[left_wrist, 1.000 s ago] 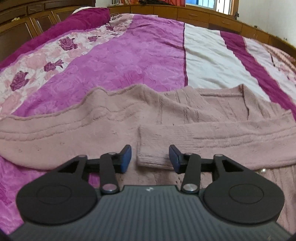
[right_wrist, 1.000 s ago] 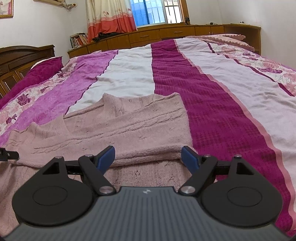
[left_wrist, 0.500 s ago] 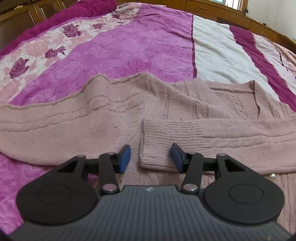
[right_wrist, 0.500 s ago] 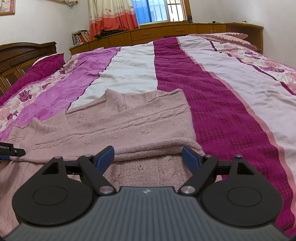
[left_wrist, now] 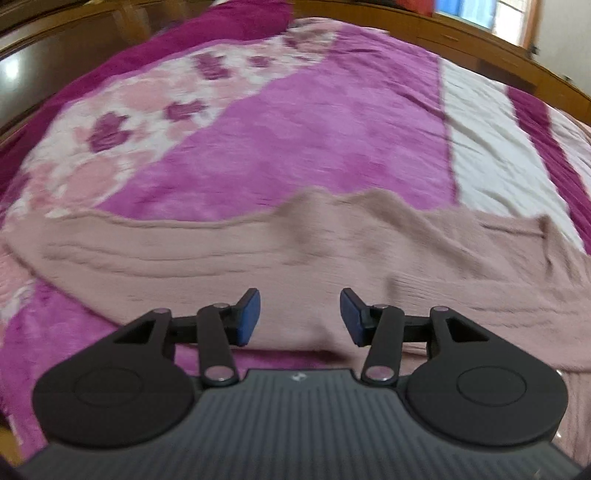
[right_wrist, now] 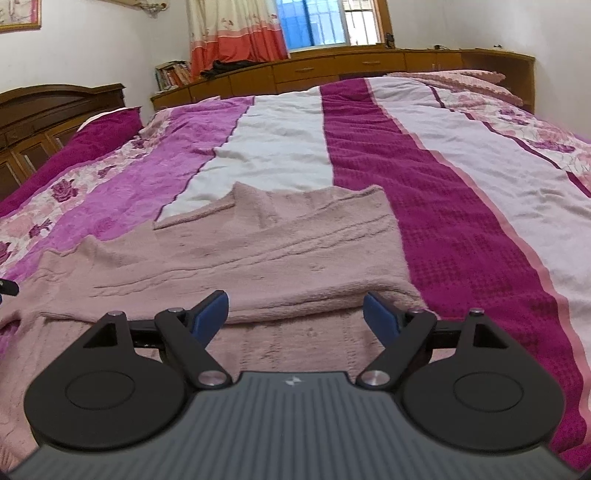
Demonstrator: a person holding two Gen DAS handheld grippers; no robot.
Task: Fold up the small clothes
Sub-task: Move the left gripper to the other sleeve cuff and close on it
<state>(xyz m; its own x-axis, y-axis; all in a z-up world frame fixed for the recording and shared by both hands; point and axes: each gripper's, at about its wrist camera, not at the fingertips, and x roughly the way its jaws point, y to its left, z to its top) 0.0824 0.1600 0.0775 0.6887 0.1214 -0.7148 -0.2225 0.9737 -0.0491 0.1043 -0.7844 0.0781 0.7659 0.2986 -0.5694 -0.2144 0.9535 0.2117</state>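
The left hand-held gripper (left_wrist: 300,316) hovers with its blue pads apart and nothing pinched, over the near edge of a dusty-pink knitted cardigan (left_wrist: 332,258) whose one sleeve (left_wrist: 155,254) runs out sideways across the bed; that view is blurred. The right hand-held gripper (right_wrist: 296,316) is spread wide and empty above the same cardigan (right_wrist: 280,254), where the other sleeve (right_wrist: 295,299) lies folded across the body. The garment lies flat on a bedspread (right_wrist: 424,184) striped magenta, white and floral pink, with a wooden headboard (right_wrist: 44,110) at the left and a curtained window (right_wrist: 310,22) beyond.
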